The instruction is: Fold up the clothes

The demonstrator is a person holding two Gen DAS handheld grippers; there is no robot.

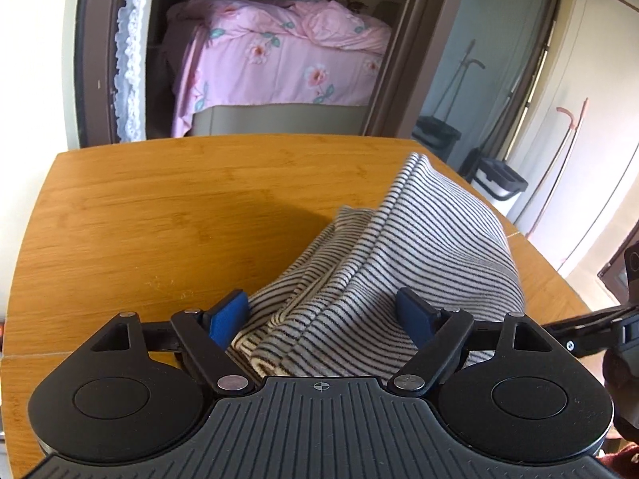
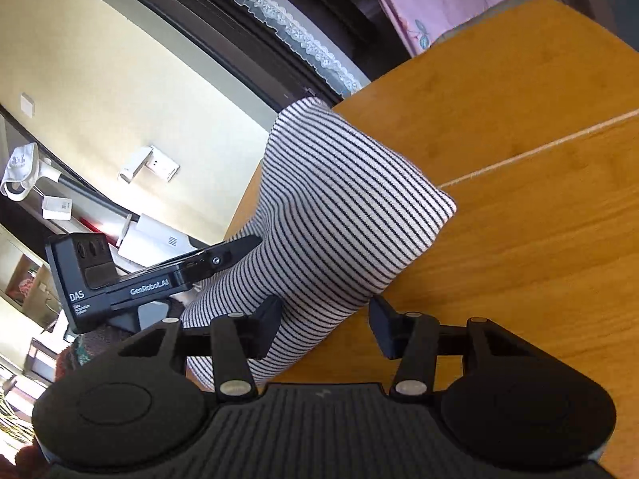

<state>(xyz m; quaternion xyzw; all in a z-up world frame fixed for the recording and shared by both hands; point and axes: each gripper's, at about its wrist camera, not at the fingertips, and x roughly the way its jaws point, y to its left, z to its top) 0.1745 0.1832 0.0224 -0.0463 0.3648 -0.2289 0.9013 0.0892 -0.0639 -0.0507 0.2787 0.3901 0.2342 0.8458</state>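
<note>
A black-and-white striped garment (image 1: 419,239) lies bunched on the wooden table (image 1: 159,219), with one fold standing up in a hump. My left gripper (image 1: 319,319) is open wide and low over the near end of the cloth, which lies loose between its blue pads (image 1: 227,319). In the right wrist view the same garment (image 2: 339,199) runs off the table's edge (image 2: 539,219). My right gripper (image 2: 325,329) is open around a hanging fold. Its left finger (image 2: 267,327) touches the cloth and its right finger stands apart from it.
Through a doorway behind the table stands a bed with a pink floral cover (image 1: 287,52). Waste bins (image 1: 499,183) sit on the floor at the right. The left device's black body (image 2: 120,275) hangs close beside the garment in the right wrist view.
</note>
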